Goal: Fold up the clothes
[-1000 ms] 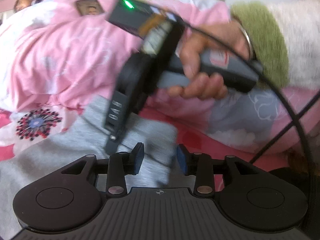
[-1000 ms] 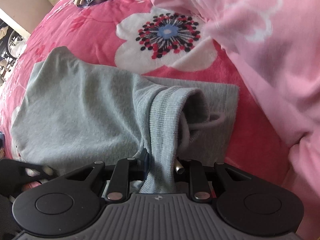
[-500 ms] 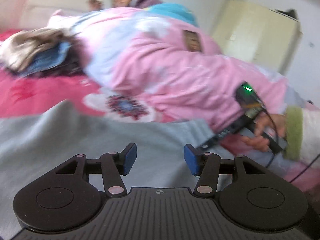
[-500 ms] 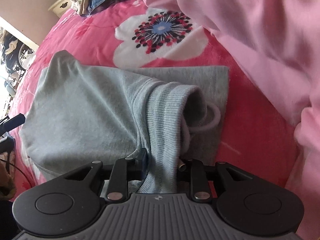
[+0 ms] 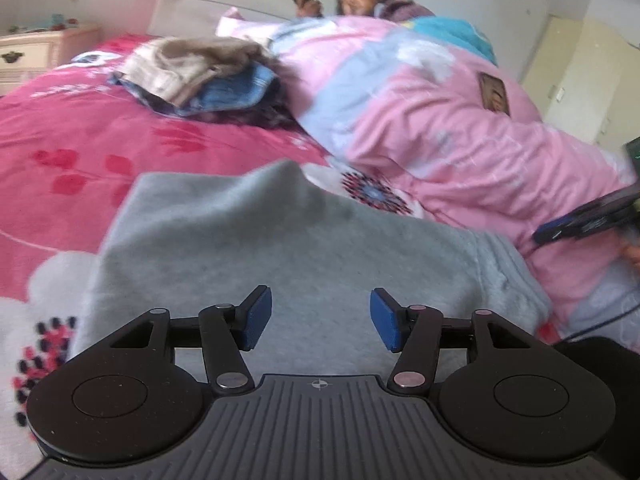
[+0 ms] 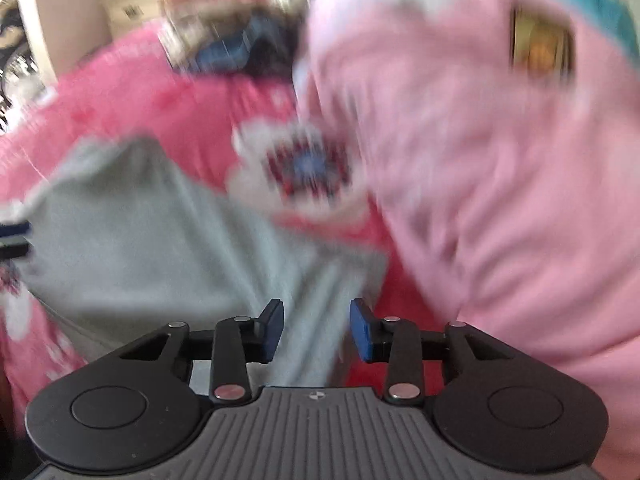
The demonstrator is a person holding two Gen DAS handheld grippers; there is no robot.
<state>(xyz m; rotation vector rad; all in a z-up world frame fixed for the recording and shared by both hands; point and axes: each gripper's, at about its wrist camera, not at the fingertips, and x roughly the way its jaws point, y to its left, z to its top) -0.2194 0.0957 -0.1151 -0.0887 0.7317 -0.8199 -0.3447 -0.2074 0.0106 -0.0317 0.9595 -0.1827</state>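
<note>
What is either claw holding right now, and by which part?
Nothing. Both the left claw and right claw are open above the grey knit garment.

Grey knit garment point(image 5: 288, 248) lies on red floral bedsheet point(image 5: 80, 148), pink quilt point(image 5: 460, 128) right of it, crumpled clothes pile point(image 5: 200, 76) behind.

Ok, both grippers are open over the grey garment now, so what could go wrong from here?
1. The ribbed band of the grey garment bunches at its right side; folding over it could leave a lump.
2. The pink quilt lies right beside that edge, so the right gripper might pinch quilt too.
3. The right wrist view is badly blurred, so any grasp aimed from it may miss.
</note>
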